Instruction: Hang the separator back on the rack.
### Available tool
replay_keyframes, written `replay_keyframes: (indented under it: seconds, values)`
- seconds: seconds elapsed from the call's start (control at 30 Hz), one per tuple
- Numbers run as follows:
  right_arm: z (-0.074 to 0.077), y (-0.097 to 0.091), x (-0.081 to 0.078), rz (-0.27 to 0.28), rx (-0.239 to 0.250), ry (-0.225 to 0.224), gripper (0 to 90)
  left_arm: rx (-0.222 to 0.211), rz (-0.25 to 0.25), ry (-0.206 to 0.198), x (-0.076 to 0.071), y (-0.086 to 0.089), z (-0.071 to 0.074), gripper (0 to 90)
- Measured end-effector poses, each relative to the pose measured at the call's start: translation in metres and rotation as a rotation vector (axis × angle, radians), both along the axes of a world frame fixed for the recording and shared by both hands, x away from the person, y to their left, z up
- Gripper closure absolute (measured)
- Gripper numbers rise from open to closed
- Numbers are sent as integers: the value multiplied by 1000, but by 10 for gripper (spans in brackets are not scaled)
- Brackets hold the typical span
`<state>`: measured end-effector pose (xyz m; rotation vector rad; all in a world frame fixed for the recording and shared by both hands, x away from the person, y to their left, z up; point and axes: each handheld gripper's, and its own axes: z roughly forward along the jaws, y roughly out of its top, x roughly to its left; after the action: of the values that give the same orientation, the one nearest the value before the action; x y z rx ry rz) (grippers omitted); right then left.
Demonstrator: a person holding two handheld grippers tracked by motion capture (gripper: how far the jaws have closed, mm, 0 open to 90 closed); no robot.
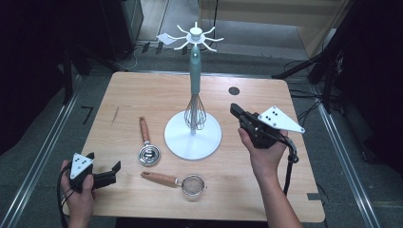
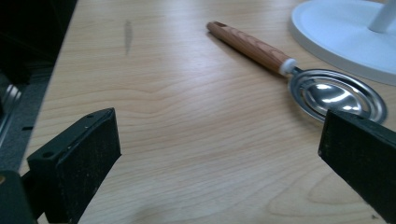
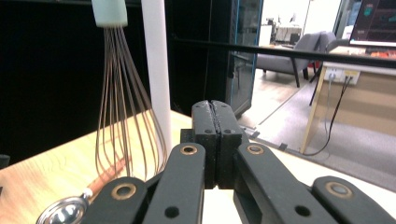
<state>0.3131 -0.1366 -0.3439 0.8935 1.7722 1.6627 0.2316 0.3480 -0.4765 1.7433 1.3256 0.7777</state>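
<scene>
The whisk (image 1: 194, 107) already hangs from the white stand (image 1: 192, 135) at mid-table, its wires low against the pole. Two tools lie on the table (image 1: 142, 90): a spoon-like separator (image 1: 148, 144) left of the stand's base, and a strainer (image 1: 177, 181) nearer the person. The left gripper (image 1: 113, 173) rests at the near-left corner with its jaws spread wide and nothing between them; in the left gripper view the separator (image 2: 299, 74) lies just ahead and to the right, so picking it up looks like the step in hand. To do it well, I would close on the wooden handle near the middle, across its width rather than on the slippery metal bowl, lift it level, then turn it so the handle's end meets a free hook at the top. The right gripper (image 1: 236, 111), held above the table just right of the stand, has its jaws pressed together and empty; it should keep off the whisk (image 3: 126, 107) so the wires do not swing. Whether the separator's handle has a hanging hole is hard to make out, though its far end shows a dark spot. The hooks (image 1: 195, 38) are thin and pale against the floor, so free ones are hard to count, and the whisk hides part of the pole.
</scene>
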Motion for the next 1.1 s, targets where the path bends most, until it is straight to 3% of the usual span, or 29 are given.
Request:
replay_keyframes:
  seconds: [0.07,0.3,0.57,0.73,0.93,1.03,1.1]
  values:
    - [-7,-2,-2,-3,0,13,900,5,-8,12,0,-3,0,0]
    - [-35,-4,-12,5,-29,58,900,-53,-20,27,0,-6,0,0]
    - [-63,-1,-22,19,-57,105,900,5,-14,41,0,-18,-1,33]
    - [-77,3,-30,35,-70,122,883,26,14,41,-1,-25,-2,142]
    - [-90,6,-40,68,-70,149,791,49,1,59,-1,-35,-4,254]
    - [-98,12,-48,80,-57,202,747,44,5,72,-1,-40,-4,394]
    - [-101,14,-53,81,-64,214,737,49,-7,78,-2,-42,-4,474]
